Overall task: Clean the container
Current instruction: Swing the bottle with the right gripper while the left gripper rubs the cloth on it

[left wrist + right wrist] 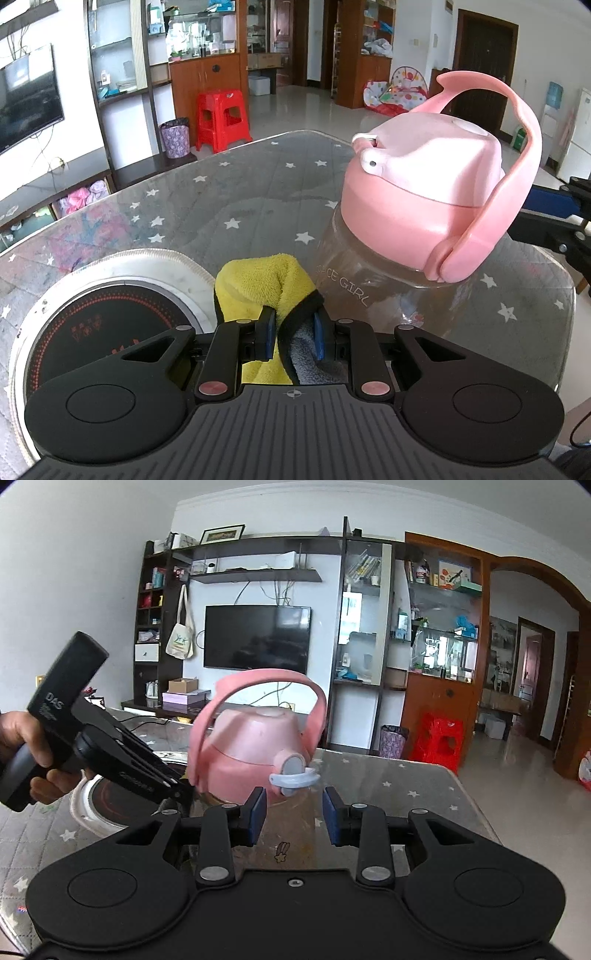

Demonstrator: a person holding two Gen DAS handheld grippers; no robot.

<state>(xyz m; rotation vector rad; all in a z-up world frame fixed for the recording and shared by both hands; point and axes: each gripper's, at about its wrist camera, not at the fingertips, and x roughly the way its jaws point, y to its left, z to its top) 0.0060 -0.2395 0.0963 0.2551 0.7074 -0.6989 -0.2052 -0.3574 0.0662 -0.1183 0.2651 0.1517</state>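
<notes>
Between your right gripper's (293, 814) parted fingers stands a clear bottle (373, 295), pink-lidded; your left gripper (293, 326) clamps a yellow cloth (258, 284).

Left wrist view: mounted behind the left gripper (293, 332), looking forward and slightly down across the table (236, 192); bottle (424, 206) very near at 1 o'clock, cooktop (110, 317) at 9 o'clock, open floor beyond.

Right wrist view: mounted behind the right gripper (293, 816), facing level toward the television wall; bottle (255, 749) close at 12 o'clock, left gripper (173, 794) at 9 o'clock.

Shared: bottle, table (406, 786), cooktop (107, 805), red stool (221, 118) (439, 742).
</notes>
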